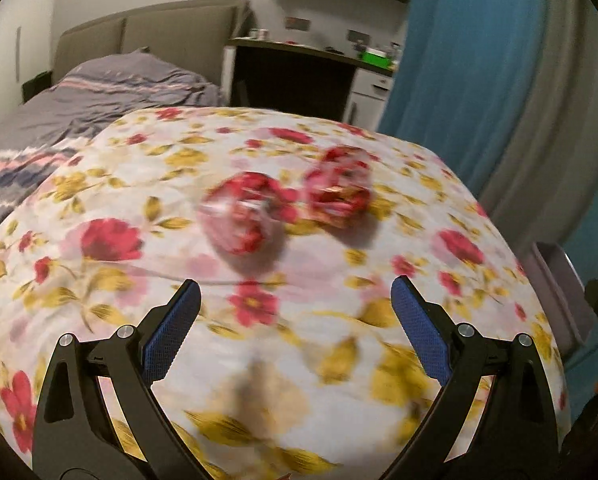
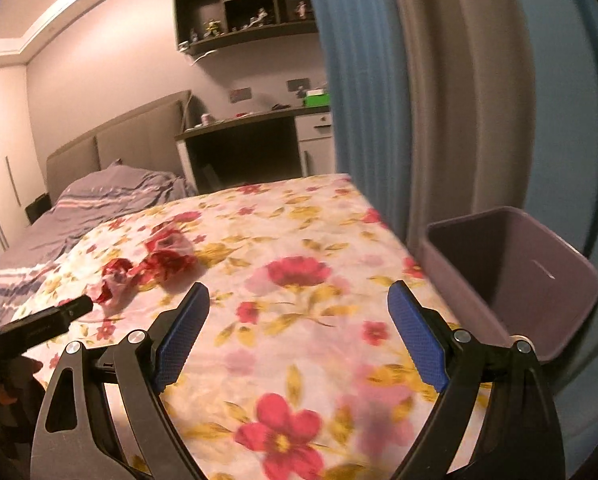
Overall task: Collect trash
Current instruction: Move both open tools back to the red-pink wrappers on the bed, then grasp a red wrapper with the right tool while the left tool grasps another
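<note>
Two crumpled red-and-white wrappers lie on the floral bedspread (image 1: pixel 259 340). In the left wrist view the near one (image 1: pixel 243 216) and the far one (image 1: pixel 339 188) sit ahead of my left gripper (image 1: pixel 295 292), which is open and empty a short way in front of them. In the right wrist view both wrappers (image 2: pixel 167 256) (image 2: pixel 113 280) lie to the left. My right gripper (image 2: pixel 299 296) is open and empty over the bedspread (image 2: pixel 299 340). A purple bin (image 2: pixel 511 280) stands at the bed's right edge. The left gripper's finger (image 2: pixel 55 318) shows at the left.
A blue and grey curtain (image 2: pixel 399 100) hangs right of the bed. A grey striped duvet (image 1: pixel 79 108) lies at the back left. A desk (image 2: pixel 251 120) and wall shelf (image 2: pixel 243 4) stand behind. The bin's edge shows in the left wrist view (image 1: pixel 559 280).
</note>
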`<state>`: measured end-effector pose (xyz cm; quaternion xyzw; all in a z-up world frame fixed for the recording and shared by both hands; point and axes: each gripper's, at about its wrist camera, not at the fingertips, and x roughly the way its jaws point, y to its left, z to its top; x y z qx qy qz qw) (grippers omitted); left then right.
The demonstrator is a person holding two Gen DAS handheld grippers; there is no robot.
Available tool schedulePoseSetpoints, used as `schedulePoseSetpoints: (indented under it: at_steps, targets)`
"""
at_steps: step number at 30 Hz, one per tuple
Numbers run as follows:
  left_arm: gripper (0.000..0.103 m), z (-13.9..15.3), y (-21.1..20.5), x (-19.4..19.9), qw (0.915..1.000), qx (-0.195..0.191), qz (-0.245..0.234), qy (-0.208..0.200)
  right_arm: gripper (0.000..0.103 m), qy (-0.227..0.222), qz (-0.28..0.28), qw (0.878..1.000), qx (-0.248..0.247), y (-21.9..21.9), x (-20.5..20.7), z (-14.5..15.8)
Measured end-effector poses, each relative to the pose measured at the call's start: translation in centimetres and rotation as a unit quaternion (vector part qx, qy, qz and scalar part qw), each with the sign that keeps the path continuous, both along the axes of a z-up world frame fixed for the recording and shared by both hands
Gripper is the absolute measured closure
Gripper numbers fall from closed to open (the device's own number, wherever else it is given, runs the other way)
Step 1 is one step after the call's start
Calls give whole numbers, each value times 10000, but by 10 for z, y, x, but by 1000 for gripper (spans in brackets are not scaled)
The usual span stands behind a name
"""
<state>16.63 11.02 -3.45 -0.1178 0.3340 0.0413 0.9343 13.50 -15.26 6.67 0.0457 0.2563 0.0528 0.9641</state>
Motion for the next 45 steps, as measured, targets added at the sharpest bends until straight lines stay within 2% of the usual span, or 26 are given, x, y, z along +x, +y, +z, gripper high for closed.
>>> schedulePoseSetpoints:
  at_steps: [5,9,15,23,30,31,32,34,36,37,40,45]
  targets:
    - [9,-3,26,8,9998,32,211,-1,16,96,296,9995,-25,37,26,-5]
    - [9,-6,45,16,9990,-82,430,14,16,148,540,9984,-59,67,48,-7]
    - [9,-4,74,26,9949,-95,998,-83,16,269,819,9956,-368,116,91,-23]
    - [9,-3,89,32,9942,-3,1065,-127,18,477,1110,9902,-695,171,136,-42]
    - [9,-8,94,36,9967,-156,790,-80,33,878,1110,9850,-990,192,164,-65]
    - [9,-9,93,37,9970,-179,752,-75,40,960,1129,9839,-997,193,166,-67]
    - [9,-9,91,39,9973,-186,709,-65,43,1021,1124,9833,-1005,193,168,-68]
    - [9,-11,87,42,9982,-200,573,-38,58,1098,1096,9825,-1028,193,171,-70]
    - [9,-14,83,46,9986,-231,477,3,64,1187,1127,9817,-973,192,173,-73]
    - [9,-15,81,49,9988,-248,422,25,71,1208,1133,9818,-925,190,174,-73]
    - [9,-19,74,57,9992,-238,323,59,78,1230,1146,9826,-793,184,174,-74]
    - [10,-25,68,75,9990,-307,242,219,79,990,1133,9853,-803,167,162,-66]
